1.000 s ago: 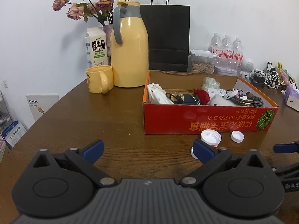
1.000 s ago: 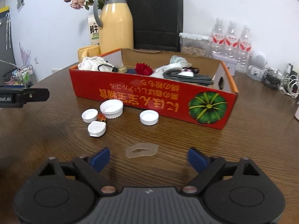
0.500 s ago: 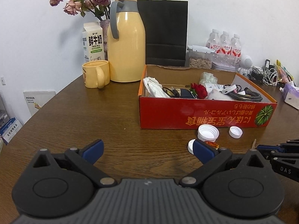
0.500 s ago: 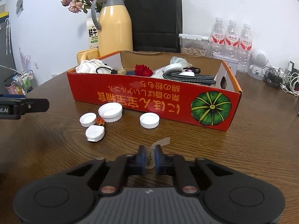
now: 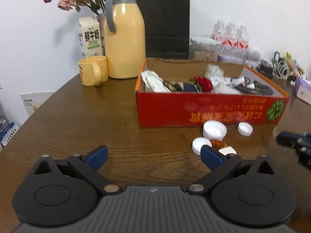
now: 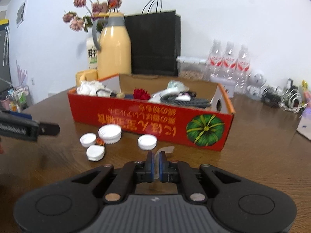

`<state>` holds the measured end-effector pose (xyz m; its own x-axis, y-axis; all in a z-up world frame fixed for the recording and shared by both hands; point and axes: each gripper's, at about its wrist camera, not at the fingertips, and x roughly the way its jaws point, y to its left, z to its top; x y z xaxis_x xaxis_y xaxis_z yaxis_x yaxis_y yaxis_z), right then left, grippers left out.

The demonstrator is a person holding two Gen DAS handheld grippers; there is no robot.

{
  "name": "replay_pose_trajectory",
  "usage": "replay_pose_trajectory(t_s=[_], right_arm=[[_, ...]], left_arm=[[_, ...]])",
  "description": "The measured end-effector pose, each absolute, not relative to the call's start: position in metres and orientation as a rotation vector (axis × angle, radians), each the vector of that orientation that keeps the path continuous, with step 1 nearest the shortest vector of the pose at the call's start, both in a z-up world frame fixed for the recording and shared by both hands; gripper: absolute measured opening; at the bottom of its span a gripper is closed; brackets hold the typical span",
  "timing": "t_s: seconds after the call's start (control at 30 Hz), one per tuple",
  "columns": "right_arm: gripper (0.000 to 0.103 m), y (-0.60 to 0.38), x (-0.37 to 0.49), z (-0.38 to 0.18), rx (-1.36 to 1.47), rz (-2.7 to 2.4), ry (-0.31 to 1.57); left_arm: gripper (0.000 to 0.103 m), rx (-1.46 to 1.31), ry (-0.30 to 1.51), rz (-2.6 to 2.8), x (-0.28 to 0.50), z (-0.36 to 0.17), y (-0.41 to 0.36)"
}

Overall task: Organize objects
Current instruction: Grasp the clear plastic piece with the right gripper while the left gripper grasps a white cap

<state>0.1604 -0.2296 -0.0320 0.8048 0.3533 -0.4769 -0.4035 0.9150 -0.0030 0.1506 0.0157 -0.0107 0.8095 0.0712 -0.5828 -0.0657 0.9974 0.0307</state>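
Note:
My right gripper (image 6: 155, 158) is shut on a thin translucent plastic strip (image 6: 166, 149), lifted a little off the brown table just in front of the red cardboard box (image 6: 151, 122). My left gripper (image 5: 153, 154) stands open over bare wood, with nothing between its fingers. Several white bottle caps (image 5: 214, 131) and a small orange-red wrapped piece (image 5: 218, 144) lie in front of the box, close to the left gripper's right fingertip (image 5: 210, 155). The same caps (image 6: 109, 134) lie left of the right gripper. The box holds cables, a red flower and tissues.
Behind the box stand a yellow thermos (image 5: 124, 38), a yellow mug (image 5: 93, 73), a milk carton (image 5: 89, 37), a black paper bag (image 5: 167, 23) and water bottles (image 5: 230, 36). Cables and a tissue pack (image 5: 302, 89) sit at the far right. The right gripper's fingers (image 5: 291, 138) show at the right edge.
The right gripper closed on the translucent strip that lay on the table and raised it slightly toward the box. The left gripper stayed open and tilted a little.

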Motion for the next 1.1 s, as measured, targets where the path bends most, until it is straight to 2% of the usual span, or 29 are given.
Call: replay_pose_trajectory(t_s=[0.37, 0.5, 0.57, 0.67, 0.7, 0.73, 0.77, 1.1], right_arm=[[0.004, -0.233, 0.158, -0.029, -0.096, 0.407, 0.463], [0.004, -0.233, 0.157, -0.029, -0.095, 0.409, 0.461], [0.004, -0.233, 0.157, -0.029, -0.094, 0.411, 0.461], [0.004, -0.233, 0.157, -0.030, -0.093, 0.414, 0.463], [0.004, -0.233, 0.157, -0.030, -0.093, 0.414, 0.463], [0.004, -0.233, 0.157, -0.030, -0.093, 0.415, 0.462], [0.004, -0.233, 0.158, -0.029, -0.093, 0.415, 0.462], [0.004, -0.233, 0.157, -0.030, -0.092, 0.422, 0.454]], left_arm=[[0.102, 0.083, 0.708, 0.020, 0.181, -0.029, -0.005], [0.094, 0.106, 0.704, -0.004, 0.189, -0.031, -0.013], [0.087, 0.110, 0.695, -0.015, 0.193, -0.032, -0.017], [0.070, 0.087, 0.696, -0.052, 0.199, -0.034, -0.020], [0.057, 0.078, 0.701, -0.067, 0.200, -0.034, -0.020], [0.040, 0.063, 0.694, -0.088, 0.200, -0.035, -0.020], [0.029, 0.055, 0.689, -0.102, 0.199, -0.035, -0.021], [0.029, 0.027, 0.622, -0.070, 0.185, -0.027, -0.016]])
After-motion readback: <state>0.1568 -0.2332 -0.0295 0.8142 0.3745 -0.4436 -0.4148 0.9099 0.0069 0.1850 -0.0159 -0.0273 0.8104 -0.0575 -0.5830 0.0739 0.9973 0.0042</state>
